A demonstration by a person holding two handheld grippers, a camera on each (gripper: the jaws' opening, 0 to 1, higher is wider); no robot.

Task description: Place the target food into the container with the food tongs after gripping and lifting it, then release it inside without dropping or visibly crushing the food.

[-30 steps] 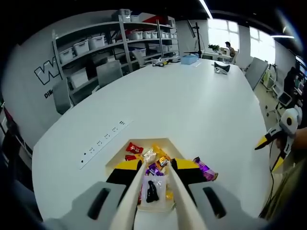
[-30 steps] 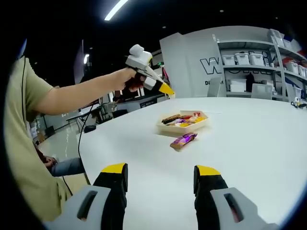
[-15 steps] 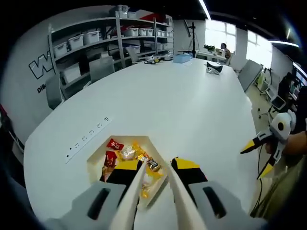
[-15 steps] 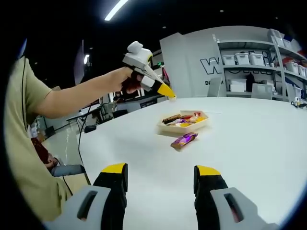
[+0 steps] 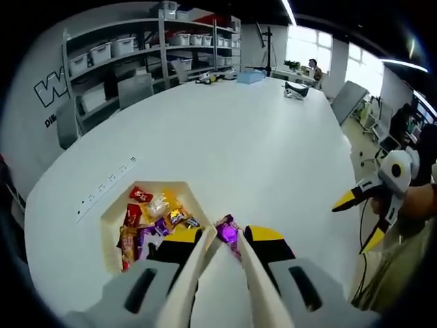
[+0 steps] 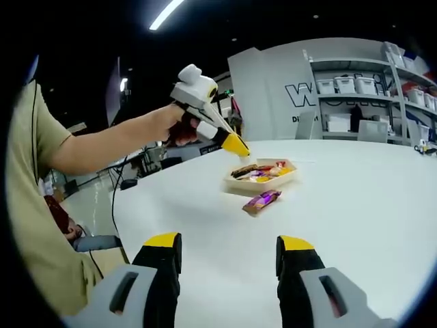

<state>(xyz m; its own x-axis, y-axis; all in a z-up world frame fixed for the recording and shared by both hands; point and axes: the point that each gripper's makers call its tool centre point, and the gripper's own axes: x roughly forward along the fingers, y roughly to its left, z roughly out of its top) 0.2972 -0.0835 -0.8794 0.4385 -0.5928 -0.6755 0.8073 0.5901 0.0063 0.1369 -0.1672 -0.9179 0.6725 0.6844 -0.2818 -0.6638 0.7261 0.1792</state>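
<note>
A purple-wrapped sweet lies on the white table just right of the cream tray, which holds several wrapped sweets. My left gripper is shut on cream food tongs. The tong tips stand apart above the purple sweet, which shows between them; I cannot tell if they touch it. In the right gripper view a hand holds the left gripper above the tray, with the purple sweet in front of it. My right gripper is open and holds nothing, low over the near table.
The large white table runs far ahead, with a socket strip left of the tray. The right gripper hangs off the table's right edge. Shelves with bins line the back wall. The person's arm crosses the left side.
The left gripper has swung from over the tray to over the purple sweet beside it, and has come a little lower. The right gripper has not moved.
</note>
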